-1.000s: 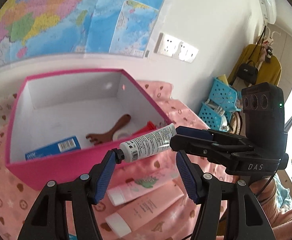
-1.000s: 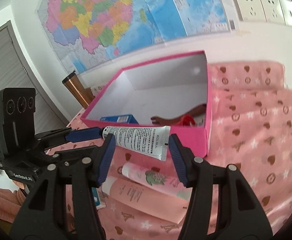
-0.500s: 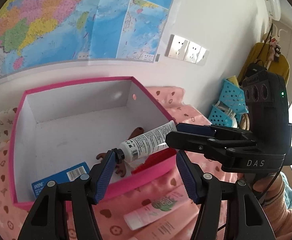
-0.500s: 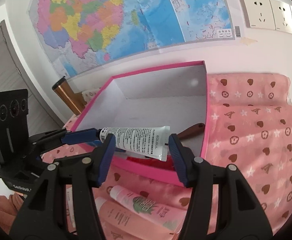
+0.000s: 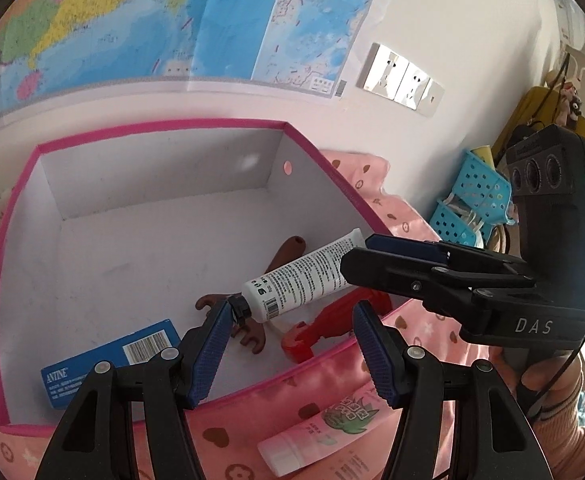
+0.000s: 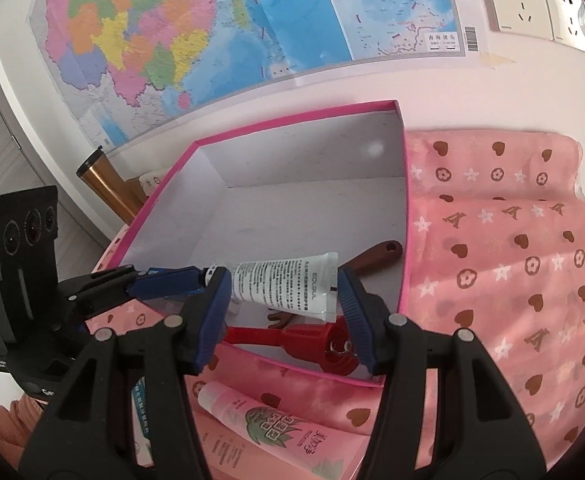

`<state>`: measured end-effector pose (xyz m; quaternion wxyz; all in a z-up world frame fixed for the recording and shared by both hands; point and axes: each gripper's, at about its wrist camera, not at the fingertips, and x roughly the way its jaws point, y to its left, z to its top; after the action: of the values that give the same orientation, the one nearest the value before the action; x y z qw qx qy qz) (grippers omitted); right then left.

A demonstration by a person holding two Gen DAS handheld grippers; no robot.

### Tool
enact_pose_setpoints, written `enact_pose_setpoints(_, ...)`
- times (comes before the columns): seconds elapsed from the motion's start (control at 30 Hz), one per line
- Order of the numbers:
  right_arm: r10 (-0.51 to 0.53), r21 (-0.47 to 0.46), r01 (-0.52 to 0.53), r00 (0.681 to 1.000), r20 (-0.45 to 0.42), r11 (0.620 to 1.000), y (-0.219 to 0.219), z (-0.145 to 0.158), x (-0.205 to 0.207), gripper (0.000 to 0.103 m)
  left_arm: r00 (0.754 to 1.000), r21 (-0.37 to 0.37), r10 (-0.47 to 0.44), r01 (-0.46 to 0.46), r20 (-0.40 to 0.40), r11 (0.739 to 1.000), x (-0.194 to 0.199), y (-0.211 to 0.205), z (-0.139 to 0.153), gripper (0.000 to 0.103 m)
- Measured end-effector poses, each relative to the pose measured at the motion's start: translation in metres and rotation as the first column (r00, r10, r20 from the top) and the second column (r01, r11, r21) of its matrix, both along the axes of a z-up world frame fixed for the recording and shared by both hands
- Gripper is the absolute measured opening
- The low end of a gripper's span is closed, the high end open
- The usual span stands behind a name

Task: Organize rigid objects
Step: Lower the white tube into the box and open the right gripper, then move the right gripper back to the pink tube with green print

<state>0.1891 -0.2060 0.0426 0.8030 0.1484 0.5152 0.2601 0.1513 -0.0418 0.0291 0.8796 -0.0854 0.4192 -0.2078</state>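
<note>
A white tube with black print [image 5: 304,276] hangs in the air over the near right part of the pink-rimmed white box [image 5: 20,200]. Both grippers pinch it between them: my left gripper [image 5: 292,344] has one fingertip against the black cap end, my right gripper [image 6: 284,308] has its fingers at the two ends of the tube [image 6: 284,286]. The tube spans each gripper's gap. Inside the box lie a blue carton [image 5: 112,364], a brown wooden piece [image 5: 288,250] and a red tool [image 6: 292,338].
Pink tubes [image 6: 260,416] lie on the pink patterned cloth [image 6: 512,280] in front of the box. A copper cup [image 6: 106,188] stands behind the box's left corner. The wall with a map and sockets stands close behind. Blue baskets [image 5: 468,208] stand at the right.
Both grippers have carried the tube forward, from in front of the box's near wall to over its inside. The box contents now lie below the tube.
</note>
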Motion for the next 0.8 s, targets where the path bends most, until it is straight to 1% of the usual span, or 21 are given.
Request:
enact_pose_setpoints(0.17, -0.031, -0.008, 0.031, 0.999, 0.012, 0.999, -0.003, 0.003, 0.0, 0.058, 1.0, 0.003, 0.021, -0.021, -0.004, 1.0, -0.001, 0.003, -0.002, 0.063)
enact_pose_setpoints(0.3, -0.039, -0.004, 0.039, 0.999, 0.032, 0.999, -0.009, 0.01, -0.007, 0.058, 0.999, 0.005, 0.025, -0.025, 0.025, 1.0, -0.01, 0.006, 0.002, 0.063)
enact_pose_setpoints(0.53, -0.049, 0.018, 0.048, 0.996, 0.071, 0.999, -0.024, 0.024, -0.033, 0.058, 0.996, -0.017, 0.033, -0.032, 0.081, 0.999, -0.036, 0.016, 0.011, 0.063)
enact_pose_setpoints(0.8, -0.074, 0.052, 0.071, 0.995, 0.063, 0.996, -0.043, 0.025, -0.058, 0.058, 0.99, -0.028, 0.04, -0.037, 0.133, 0.999, -0.067, 0.024, 0.02, 0.063)
